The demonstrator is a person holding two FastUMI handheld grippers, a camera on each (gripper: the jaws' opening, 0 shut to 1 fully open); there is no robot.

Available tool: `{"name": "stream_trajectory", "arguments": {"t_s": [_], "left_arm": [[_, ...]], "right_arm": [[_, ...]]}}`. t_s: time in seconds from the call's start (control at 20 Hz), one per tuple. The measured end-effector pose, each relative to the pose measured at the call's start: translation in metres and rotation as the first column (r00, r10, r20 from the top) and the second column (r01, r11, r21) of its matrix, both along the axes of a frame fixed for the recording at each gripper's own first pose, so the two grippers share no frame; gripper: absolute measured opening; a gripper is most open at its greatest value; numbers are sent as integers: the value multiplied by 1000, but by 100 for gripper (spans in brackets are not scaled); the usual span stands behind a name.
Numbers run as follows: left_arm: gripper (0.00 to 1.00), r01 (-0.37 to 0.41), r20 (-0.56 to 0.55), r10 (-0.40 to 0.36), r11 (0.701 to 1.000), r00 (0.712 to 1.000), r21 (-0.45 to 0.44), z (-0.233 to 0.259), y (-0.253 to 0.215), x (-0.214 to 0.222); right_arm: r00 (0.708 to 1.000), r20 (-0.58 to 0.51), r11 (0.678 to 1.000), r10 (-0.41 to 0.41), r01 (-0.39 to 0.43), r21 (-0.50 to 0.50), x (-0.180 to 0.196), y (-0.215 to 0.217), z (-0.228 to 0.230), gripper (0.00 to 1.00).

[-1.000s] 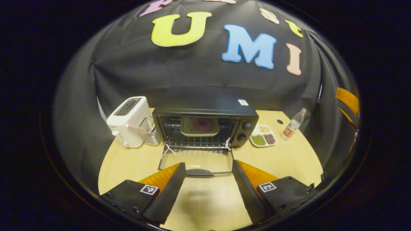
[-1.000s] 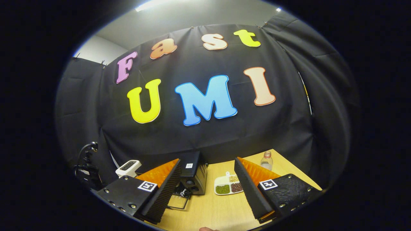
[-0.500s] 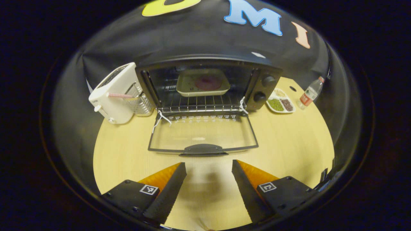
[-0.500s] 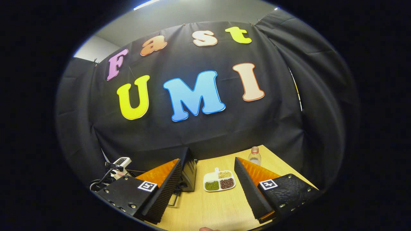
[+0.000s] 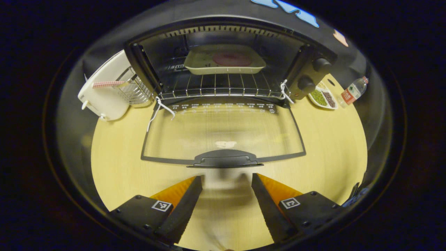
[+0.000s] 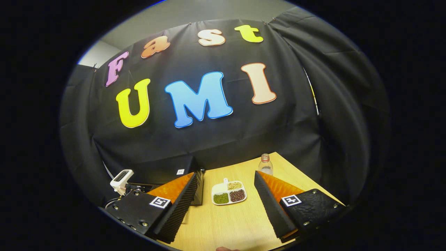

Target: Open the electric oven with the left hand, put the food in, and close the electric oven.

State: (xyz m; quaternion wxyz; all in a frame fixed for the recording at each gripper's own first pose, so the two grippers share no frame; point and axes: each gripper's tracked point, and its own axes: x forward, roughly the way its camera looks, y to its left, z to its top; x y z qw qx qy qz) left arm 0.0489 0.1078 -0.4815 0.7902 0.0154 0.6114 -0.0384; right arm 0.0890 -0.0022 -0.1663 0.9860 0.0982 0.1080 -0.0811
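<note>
The black electric oven [image 5: 310, 55] stands open, its glass door [image 5: 223, 130] lying flat on the wooden table. A pale tray with a dark round piece of food [image 5: 224, 59] rests on the wire rack inside. The door's handle [image 5: 224, 159] is just ahead of my left gripper [image 5: 226, 181], which is open and empty, low over the table. My right gripper [image 6: 226, 177] is open and empty too, raised above the table; part of the oven [image 6: 181, 170] sits behind its left finger.
A white toaster [image 5: 101, 94] and a wire rack [image 5: 134, 92] stand left of the oven. Right of it lie a divided plate of beans [image 5: 322, 98] [image 6: 228, 192] and a plastic bottle [image 5: 352, 91] [image 6: 266, 164]. Black cloth walls the table behind.
My left gripper has come down and moved in toward the open door, so the oven and handle loom much larger. The right gripper view has drifted rightward, bringing the plate between its fingers.
</note>
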Motion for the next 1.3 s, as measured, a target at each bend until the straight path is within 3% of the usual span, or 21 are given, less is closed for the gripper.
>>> {"name": "stream_trajectory", "arguments": {"t_s": [0.2,0.45,0.55,0.65,1.3], "left_arm": [[97,-14,-29,14,1000,999,2,-13,4,6],[100,29,-40,-28,999,999,25,-22,4,11],[97,23,-44,-23,1000,999,18,-21,3,11],[100,31,-28,-31,999,999,19,-17,4,11],[97,20,107,-19,1000,994,-6,33,1,12]], "right_arm": [[1000,-10,1000,-6,6,12,1,0,-3,100],[1000,-28,1000,-8,8,24,0,2,-10,100],[1000,-30,1000,-8,9,25,-1,2,-10,100],[1000,-22,1000,-5,6,22,-1,4,-7,100],[1000,7,999,30,-30,30,-7,18,2,100]]}}
